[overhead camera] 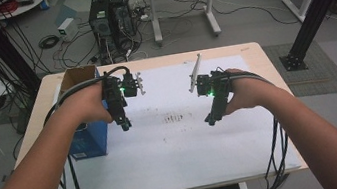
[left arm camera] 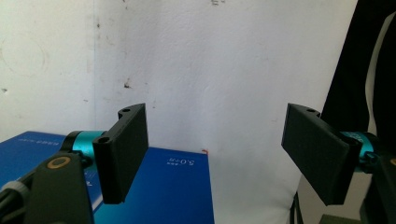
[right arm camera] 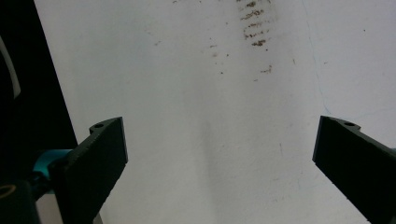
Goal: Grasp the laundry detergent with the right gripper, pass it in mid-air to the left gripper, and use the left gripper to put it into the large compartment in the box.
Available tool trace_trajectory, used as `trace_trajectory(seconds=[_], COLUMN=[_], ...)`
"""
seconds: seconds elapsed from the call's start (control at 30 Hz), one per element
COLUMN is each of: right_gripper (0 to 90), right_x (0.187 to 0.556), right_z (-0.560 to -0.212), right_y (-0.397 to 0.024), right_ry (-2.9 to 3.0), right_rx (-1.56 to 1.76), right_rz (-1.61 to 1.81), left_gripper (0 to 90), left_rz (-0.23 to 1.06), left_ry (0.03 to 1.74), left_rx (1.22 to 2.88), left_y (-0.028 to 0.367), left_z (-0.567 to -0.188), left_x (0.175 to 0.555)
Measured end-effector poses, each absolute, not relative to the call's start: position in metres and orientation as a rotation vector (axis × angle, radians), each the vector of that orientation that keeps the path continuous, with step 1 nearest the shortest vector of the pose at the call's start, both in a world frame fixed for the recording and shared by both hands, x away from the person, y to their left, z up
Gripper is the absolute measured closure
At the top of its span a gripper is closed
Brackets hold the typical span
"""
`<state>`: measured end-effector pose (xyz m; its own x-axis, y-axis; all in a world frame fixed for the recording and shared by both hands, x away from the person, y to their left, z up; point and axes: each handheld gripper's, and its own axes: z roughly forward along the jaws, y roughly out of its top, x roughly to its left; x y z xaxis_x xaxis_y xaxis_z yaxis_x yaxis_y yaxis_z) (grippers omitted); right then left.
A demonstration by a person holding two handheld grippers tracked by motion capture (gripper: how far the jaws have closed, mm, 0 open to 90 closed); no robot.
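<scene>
Both hands hold grippers low over a white sheet [overhead camera: 174, 144] that covers the table. My left gripper [overhead camera: 126, 126] points down toward the sheet beside a blue box [overhead camera: 88, 139]; in the left gripper view [left arm camera: 224, 156] its jaws stand apart with nothing between them, and the blue box [left arm camera: 177, 186] lies just below. My right gripper [overhead camera: 210, 119] hovers right of a patch of dark smudges [overhead camera: 175, 118]. In the right gripper view [right arm camera: 219, 163] its jaws stand wide apart over the bare sheet, with the smudges [right arm camera: 254, 23] farther off.
The blue box is open at its top, showing a brown cardboard inside [overhead camera: 78, 77], at the table's left edge. Cables [overhead camera: 275, 159] trail from both grippers over the near table edge. Beyond the table stand computer towers [overhead camera: 109, 17], a second desk [overhead camera: 183, 1] and black frame posts [overhead camera: 320, 6].
</scene>
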<state>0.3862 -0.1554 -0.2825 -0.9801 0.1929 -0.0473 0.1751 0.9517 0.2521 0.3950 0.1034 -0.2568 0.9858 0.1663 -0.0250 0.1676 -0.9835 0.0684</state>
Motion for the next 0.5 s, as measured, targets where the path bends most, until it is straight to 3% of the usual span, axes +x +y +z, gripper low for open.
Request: trace_trajectory(seconds=[0.5], right_gripper=[2.3], right_x=[0.3835], right_z=[-0.2830], right_y=[-0.1580], right_ry=[3.035], right_rx=[0.304], right_rz=[0.379], left_gripper=[23.1], left_rz=[-0.009], left_ry=[0.253], left_rx=[3.057], left_y=[0.1037], left_z=[-0.2573], left_x=[0.3916])
